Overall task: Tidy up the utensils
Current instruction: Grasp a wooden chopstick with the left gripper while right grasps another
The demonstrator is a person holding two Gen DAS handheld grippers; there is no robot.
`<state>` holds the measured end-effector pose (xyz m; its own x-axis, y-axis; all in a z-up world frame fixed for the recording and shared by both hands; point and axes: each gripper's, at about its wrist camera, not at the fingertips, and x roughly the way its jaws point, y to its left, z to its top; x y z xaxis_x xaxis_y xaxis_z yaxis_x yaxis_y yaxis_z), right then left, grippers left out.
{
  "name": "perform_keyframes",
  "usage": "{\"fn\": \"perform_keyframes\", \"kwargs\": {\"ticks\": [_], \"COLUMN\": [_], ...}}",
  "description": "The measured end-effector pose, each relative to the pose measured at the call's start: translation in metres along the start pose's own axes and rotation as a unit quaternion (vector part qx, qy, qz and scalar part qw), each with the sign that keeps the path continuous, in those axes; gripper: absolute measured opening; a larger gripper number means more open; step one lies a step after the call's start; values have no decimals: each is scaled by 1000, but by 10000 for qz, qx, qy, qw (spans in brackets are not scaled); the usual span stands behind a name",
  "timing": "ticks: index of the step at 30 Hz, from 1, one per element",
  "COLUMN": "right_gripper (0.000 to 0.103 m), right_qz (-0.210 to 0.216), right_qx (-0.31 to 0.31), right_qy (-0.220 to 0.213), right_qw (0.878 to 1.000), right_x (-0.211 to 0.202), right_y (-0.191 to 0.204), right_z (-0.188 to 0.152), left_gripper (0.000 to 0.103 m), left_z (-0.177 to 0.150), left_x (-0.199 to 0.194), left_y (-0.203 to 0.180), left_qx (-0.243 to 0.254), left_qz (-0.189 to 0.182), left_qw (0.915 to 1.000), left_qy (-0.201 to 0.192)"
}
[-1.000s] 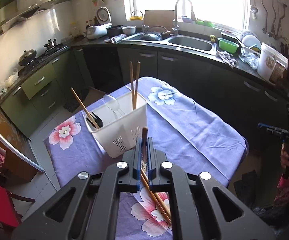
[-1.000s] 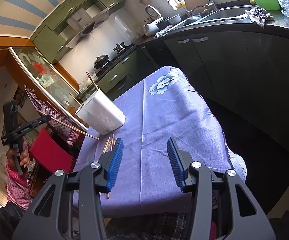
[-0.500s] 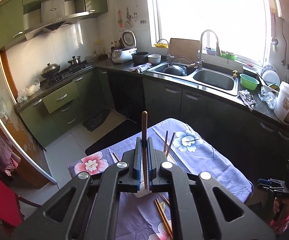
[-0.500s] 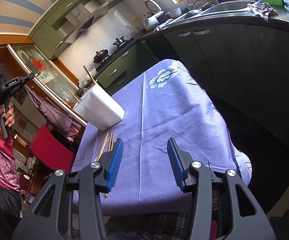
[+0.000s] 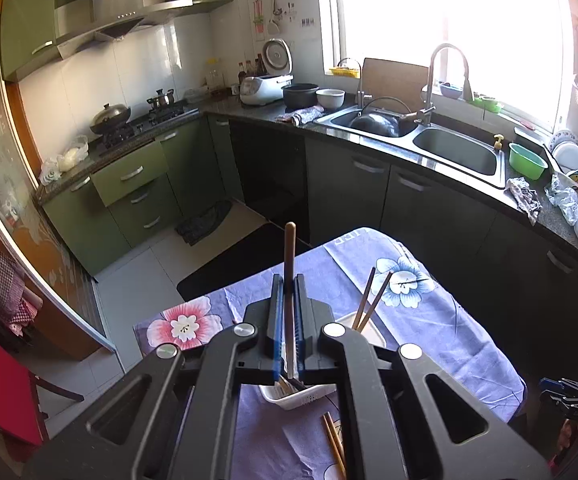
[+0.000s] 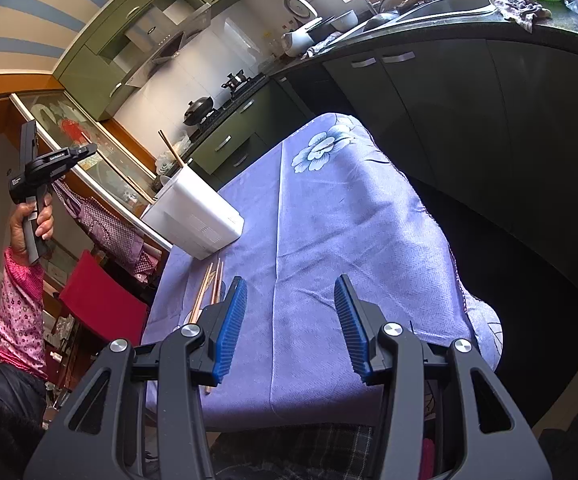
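Observation:
My left gripper [image 5: 288, 284] is shut on a brown chopstick [image 5: 289, 256] that stands upright between the blue pads, high above the white utensil holder [image 5: 301, 394]. Two chopsticks [image 5: 371, 296] lean in the holder. More chopsticks [image 5: 333, 440] lie on the purple floral tablecloth [image 5: 429, 320] in front of it. In the right wrist view, the holder [image 6: 193, 216] stands at the table's left side with loose chopsticks [image 6: 207, 288] beside it. My right gripper [image 6: 291, 316] is open and empty, low over the table's near edge. The left gripper [image 6: 49, 164] shows raised at far left.
Green and dark kitchen cabinets, a stove [image 5: 129, 128] and a double sink [image 5: 421, 136] ring the table. A red chair [image 6: 101, 300] stands by the table's left side. The tablecloth [image 6: 349, 220] hangs over the near edge.
My left gripper has risen well above the table with the chopstick, and its view now looks down on the holder from higher up. The right gripper has barely moved.

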<state>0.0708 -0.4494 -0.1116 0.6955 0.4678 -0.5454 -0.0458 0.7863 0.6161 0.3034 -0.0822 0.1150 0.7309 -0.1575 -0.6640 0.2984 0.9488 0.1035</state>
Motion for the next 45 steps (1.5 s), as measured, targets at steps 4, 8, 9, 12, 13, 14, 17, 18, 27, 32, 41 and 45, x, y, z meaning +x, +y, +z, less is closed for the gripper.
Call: {"fn": "perform_keyframes", "kwargs": {"ticks": [4, 8, 9, 12, 13, 14, 17, 18, 27, 32, 41, 45], "right_gripper": [46, 46, 46, 46, 46, 46, 46, 46, 47, 47, 48, 48], "right_qz": [2, 35, 51, 126, 152, 172, 211, 222, 454, 489, 499, 484], "right_qx": [-40, -147, -192, -318, -355, -381, -428, -447, -947, -941, -861, -956], "right_qy": [105, 247, 296, 459, 516, 568, 706, 738, 965, 1038, 1113, 1169], "right_qw": [9999, 9996, 9994, 9984, 9979, 9975, 9964, 9960, 9898, 9889, 9888, 9873], "right_x": [8, 20, 24, 37, 42, 47, 58, 62, 88, 94, 98, 104], "right_y": [4, 14, 18, 29, 32, 35, 41, 44, 85, 85, 76, 83], "right_z": [-1, -2, -3, -6, -7, -8, -11, -11, -12, -15, -14, -12], "left_gripper": [6, 26, 35, 39, 39, 39, 39, 39, 24, 24, 21, 18], "left_z": [-24, -52, -57, -77, -86, -96, -136, -151, -234, -230, -230, -228], "left_x": [31, 48, 48, 40, 38, 38, 49, 57, 133, 145, 157, 159], "left_y": [1, 5, 4, 2, 2, 1, -7, -10, -38, -40, -49, -53], "left_qx": [10, 7, 22, -5, -64, -134, -317, -370, -492, -465, -350, -338], "left_qz": [-16, -12, 15, -31, -98, -141, -217, -221, -438, -406, -322, -292], "left_qw": [9992, 9977, 9978, 9977, 9972, 9963, 9900, 9863, 9573, 9570, 9547, 9549], "left_qy": [396, 679, 665, 682, 740, 834, 1356, 1595, 2815, 2836, 2937, 2937]}}
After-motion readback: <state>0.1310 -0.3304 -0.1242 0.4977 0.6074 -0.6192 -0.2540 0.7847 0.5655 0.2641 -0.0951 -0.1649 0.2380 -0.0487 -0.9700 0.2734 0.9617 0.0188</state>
